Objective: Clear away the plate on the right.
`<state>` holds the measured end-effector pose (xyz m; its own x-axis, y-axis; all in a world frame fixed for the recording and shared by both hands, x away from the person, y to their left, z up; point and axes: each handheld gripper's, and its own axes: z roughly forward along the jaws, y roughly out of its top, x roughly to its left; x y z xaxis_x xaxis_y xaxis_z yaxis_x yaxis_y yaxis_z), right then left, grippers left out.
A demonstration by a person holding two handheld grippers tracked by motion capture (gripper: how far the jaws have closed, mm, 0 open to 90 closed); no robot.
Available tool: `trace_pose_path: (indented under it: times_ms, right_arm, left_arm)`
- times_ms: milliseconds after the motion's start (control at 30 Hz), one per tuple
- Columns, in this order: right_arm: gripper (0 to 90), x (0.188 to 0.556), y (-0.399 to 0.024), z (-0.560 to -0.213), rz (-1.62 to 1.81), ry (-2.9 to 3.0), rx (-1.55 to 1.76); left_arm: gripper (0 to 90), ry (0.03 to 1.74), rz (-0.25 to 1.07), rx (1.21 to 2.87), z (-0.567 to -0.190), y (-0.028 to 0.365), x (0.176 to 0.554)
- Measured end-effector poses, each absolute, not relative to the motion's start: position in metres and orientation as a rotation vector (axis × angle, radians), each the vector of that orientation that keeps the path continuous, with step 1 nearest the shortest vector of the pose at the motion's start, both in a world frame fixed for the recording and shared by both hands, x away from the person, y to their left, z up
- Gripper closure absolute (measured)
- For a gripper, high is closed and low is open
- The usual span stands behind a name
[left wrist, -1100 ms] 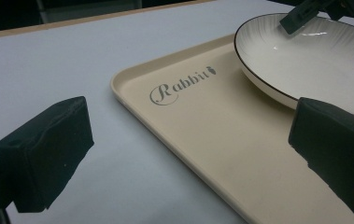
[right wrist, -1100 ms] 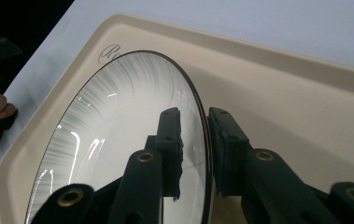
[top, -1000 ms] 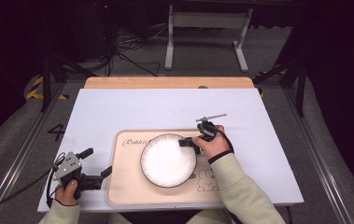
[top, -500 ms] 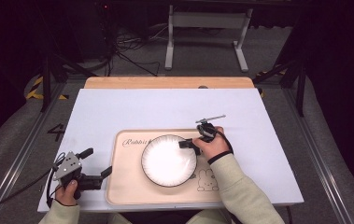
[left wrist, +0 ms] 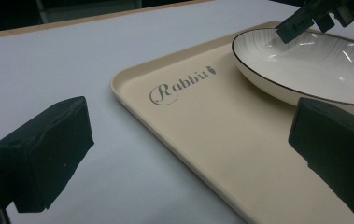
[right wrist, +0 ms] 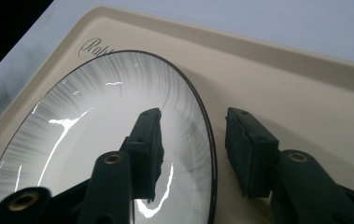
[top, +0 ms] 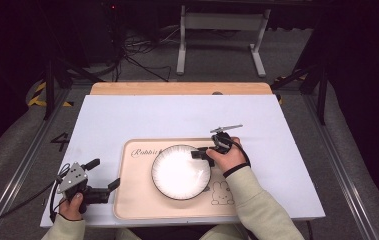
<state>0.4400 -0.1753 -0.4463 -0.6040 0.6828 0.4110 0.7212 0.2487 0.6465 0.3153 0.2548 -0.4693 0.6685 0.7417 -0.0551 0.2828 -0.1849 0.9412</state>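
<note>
White plate (top: 180,171) sits on the beige tray (top: 137,205), lower centre of the high view. Right gripper (top: 203,153) straddles the plate's right rim (right wrist: 210,154), jaws just been opening, pads off the rim. Left gripper (top: 108,175) at lower left over the white tabletop (top: 127,117), jaws spread wide, holding nothing, near the tray's left edge.

The plate (top: 180,172) sits on the tray (top: 132,200), right of the tray's lettering (top: 144,152).
</note>
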Motion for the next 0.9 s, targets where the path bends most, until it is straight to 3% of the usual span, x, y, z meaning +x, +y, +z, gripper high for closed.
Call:
trace_pose_path:
  times_ms: [100, 233, 900]
  right_arm:
    - [43.2, 0.44, -0.177, -0.445, -1.37, -2.47, -1.384]
    - [36.9, 0.438, -0.179, -0.44, -1.4, -2.556, -1.344]
    - [23.8, 0.412, -0.197, -0.405, -1.633, -2.715, -1.084]
  left_arm:
    - [0.3, 0.825, 0.506, 1.765, -0.469, 0.255, 0.316]
    - [0.3, 0.825, 0.503, 1.766, -0.469, 0.255, 0.316]
    - [0.3, 0.829, 0.499, 1.762, -0.469, 0.255, 0.317]
